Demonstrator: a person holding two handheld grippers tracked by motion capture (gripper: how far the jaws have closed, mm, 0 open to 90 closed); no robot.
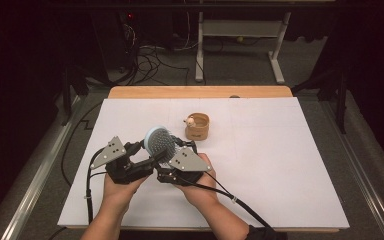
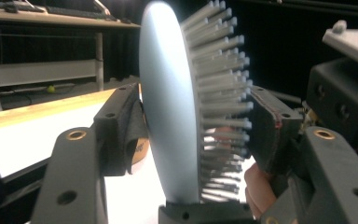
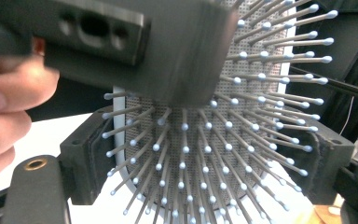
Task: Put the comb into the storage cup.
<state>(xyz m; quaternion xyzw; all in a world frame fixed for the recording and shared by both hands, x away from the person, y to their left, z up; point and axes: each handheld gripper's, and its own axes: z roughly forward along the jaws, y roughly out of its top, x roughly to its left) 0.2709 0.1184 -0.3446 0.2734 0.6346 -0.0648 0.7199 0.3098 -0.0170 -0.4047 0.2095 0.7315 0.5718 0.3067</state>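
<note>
A pale blue round hairbrush with a grey bristle pad is held up above the white table, between my two grippers. In the left gripper view, the left gripper has one pad against the smooth back of the brush and the other on the bristle tips. The right gripper spans the head edge to edge, its pads against the rim of the brush. In the high view, the left gripper comes in from the left and the right gripper from the right, both bodies held in hands.
A small wooden cup with a little light object at its rim stands just behind the brush. The white sheet covers the table, with a wooden edge at the back. Cables trail from both grippers toward the near edge.
</note>
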